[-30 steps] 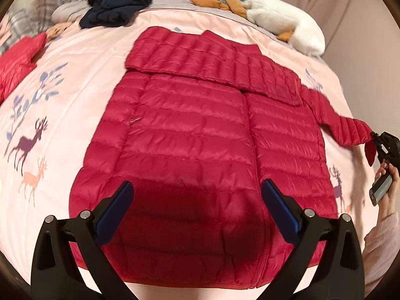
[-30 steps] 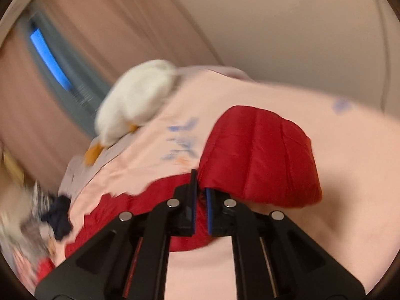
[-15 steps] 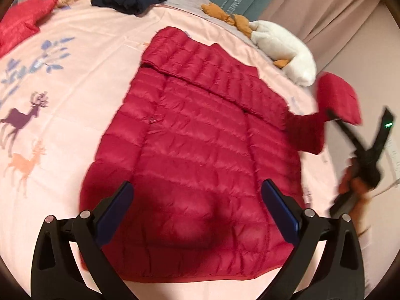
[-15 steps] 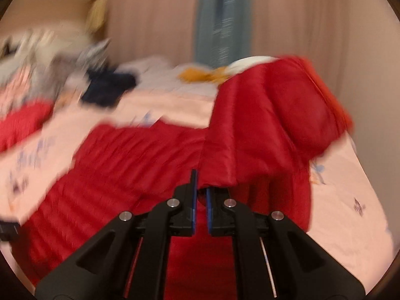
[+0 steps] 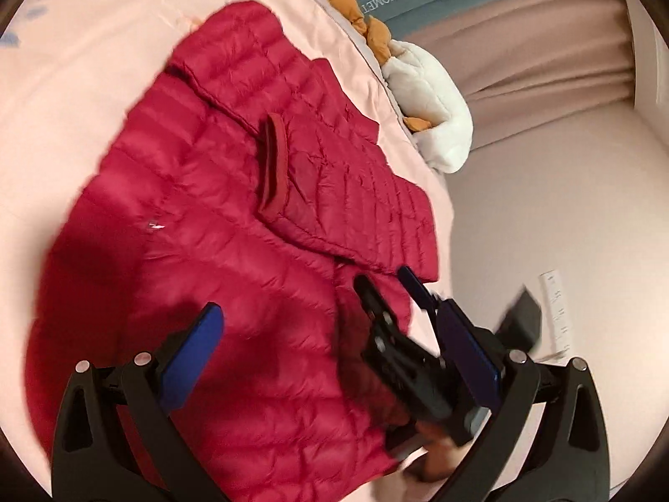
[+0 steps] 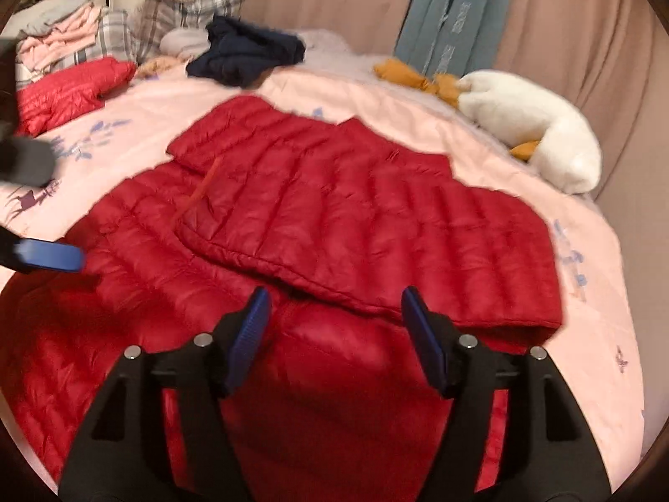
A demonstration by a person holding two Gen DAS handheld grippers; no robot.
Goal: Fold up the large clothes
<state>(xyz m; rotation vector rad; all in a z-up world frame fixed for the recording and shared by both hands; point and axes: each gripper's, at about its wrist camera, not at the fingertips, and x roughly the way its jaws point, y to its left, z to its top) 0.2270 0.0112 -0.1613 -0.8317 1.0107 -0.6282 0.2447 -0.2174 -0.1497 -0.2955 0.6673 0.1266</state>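
Note:
A red quilted down jacket [image 5: 217,226] lies flat on the pink bedspread [image 5: 83,67], also in the right wrist view [image 6: 334,217]. Both sleeves lie folded across its upper body; the right sleeve [image 6: 376,242] lies on top, its cuff [image 5: 274,167] near the middle. My left gripper [image 5: 334,355] is open and empty above the jacket's lower part. My right gripper [image 6: 334,330] is open and empty just above the folded sleeve's edge; it also shows in the left wrist view [image 5: 384,288]. One left pad [image 6: 50,255] shows at the left edge.
A white plush goose [image 6: 543,138] lies at the bed's far right edge. A dark blue garment [image 6: 246,54], a second red jacket [image 6: 67,88] and a pile of checked clothes [image 6: 159,21] lie at the back. Curtains [image 6: 564,21] hang behind.
My right gripper carried the right sleeve over the jacket's body, laid it down and opened. My left gripper swung to the right, staying open.

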